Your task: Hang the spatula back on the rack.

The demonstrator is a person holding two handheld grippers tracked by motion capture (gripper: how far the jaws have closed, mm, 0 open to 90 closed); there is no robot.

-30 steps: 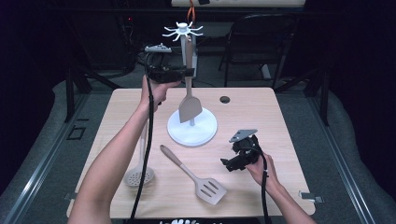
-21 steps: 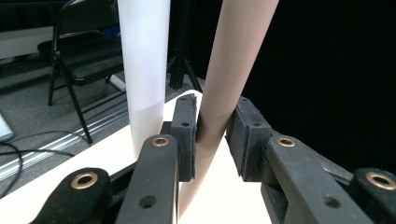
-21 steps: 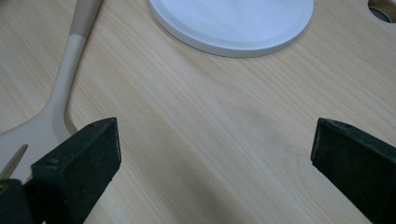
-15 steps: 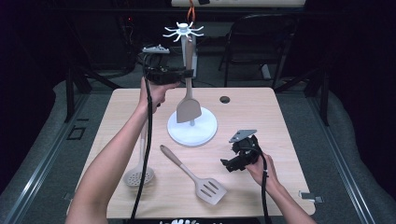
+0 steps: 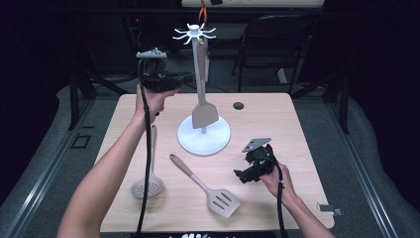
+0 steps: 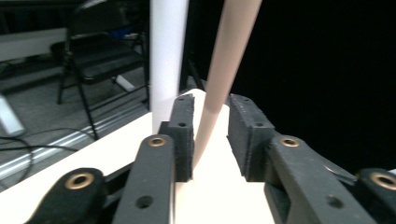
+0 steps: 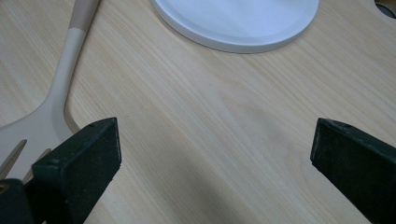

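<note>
High view, left to right: skimmer [image 5: 147, 186] flat on the wooden surface [image 5: 307, 129] near the left edge, perforated head toward the person, handle running away from them and partly crossed by the left cable. Left claw [image 5: 174, 81] raised above the far left part of the surface, level, aimed at the hanging spatula [image 5: 204, 113]. Next, slotted turner [image 5: 206, 187] lying diagonally, head toward the near edge, well apart from the skimmer. Behind it, white rack [image 5: 203, 140]: round base, upright pole, hook crown on top, with the hanging spatula suspended from the crown, blade low over the base, just in front of the pole. Small dark hole [image 5: 238, 105] in the surface beyond the base. Right claw [image 5: 239, 175] resting low on the right, held by the right hand [image 5: 275, 178], pointing left toward the turner.

Left gripper view: beige handle of the hanging spatula [image 6: 229, 60] between the two pads, jaws just closing, narrow gaps visible on both sides, not yet clamped. White pole [image 6: 167, 51] directly behind the left pad, blocking further reach. Folding chair [image 6: 100, 51] in the dark background.

Right gripper view: jaws wide apart, holding nothing, bare wood between; turner handle [image 7: 70, 56] left, rack base [image 7: 238, 23] above.
</note>
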